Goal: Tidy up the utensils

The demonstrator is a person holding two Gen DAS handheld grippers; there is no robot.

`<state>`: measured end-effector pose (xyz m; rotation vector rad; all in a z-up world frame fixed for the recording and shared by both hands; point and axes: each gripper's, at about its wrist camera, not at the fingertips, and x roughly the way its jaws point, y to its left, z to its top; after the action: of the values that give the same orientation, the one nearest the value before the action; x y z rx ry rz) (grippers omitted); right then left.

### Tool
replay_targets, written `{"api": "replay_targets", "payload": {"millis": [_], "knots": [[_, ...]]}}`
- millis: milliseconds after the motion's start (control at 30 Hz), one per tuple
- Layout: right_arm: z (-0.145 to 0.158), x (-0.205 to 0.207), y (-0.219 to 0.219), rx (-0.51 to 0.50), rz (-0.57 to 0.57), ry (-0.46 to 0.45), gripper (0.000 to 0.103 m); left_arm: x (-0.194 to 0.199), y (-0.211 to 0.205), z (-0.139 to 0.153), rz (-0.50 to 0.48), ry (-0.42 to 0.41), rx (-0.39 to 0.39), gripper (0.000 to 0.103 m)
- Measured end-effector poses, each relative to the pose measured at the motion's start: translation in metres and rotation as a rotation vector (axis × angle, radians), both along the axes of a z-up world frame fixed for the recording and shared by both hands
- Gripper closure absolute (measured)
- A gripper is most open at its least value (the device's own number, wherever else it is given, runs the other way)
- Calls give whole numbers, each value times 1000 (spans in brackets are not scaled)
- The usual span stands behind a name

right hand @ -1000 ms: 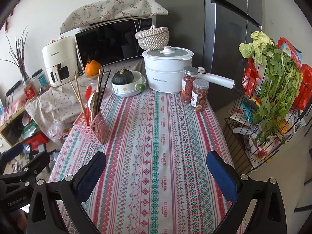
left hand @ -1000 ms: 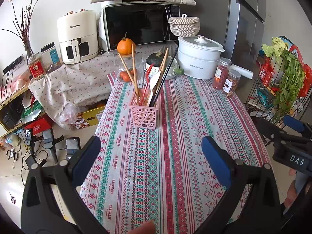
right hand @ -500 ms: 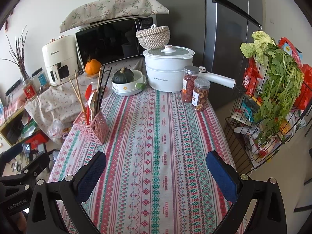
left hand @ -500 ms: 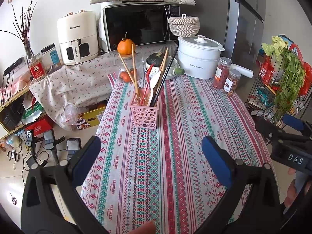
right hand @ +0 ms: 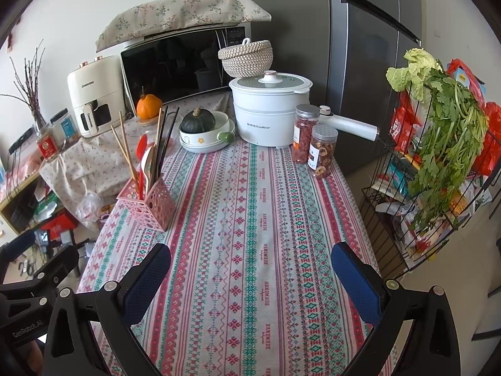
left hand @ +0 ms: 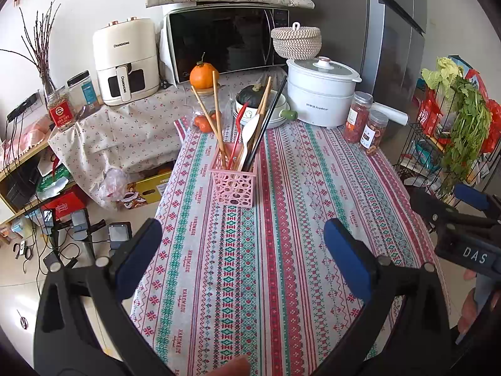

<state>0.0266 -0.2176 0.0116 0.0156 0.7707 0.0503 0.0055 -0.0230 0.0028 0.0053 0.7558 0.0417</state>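
A pink perforated utensil basket (left hand: 234,185) stands on the patterned tablecloth (left hand: 281,250). It holds wooden chopsticks (left hand: 216,119), black chopsticks (left hand: 269,116), a white spoon (left hand: 250,134) and a red utensil (left hand: 241,131), all upright. The basket also shows at the left in the right wrist view (right hand: 147,200). My left gripper (left hand: 242,253) is open and empty, hovering over the table in front of the basket. My right gripper (right hand: 250,279) is open and empty over the table's near part.
At the table's far end stand a white pot (right hand: 269,109), two jars (right hand: 316,150) and stacked dishes with a squash (right hand: 203,134). A wire rack with greens (right hand: 438,156) stands right. A microwave (left hand: 225,44) and air fryer (left hand: 125,62) sit behind, and floor clutter (left hand: 62,219) lies left.
Both grippers have drifted back slightly from the basket. Both stay open and empty.
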Motion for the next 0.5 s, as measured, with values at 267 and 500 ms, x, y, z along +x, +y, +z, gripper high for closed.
{"api": "replay_targets", "payload": {"millis": [267,500], "knots": [[-3,0,2,0,-1,2,0,0,4,0,6,10,-3,1],[-7,-1,3,-1,0,7,0,1,4,-2,8,12,-1,1]]}}
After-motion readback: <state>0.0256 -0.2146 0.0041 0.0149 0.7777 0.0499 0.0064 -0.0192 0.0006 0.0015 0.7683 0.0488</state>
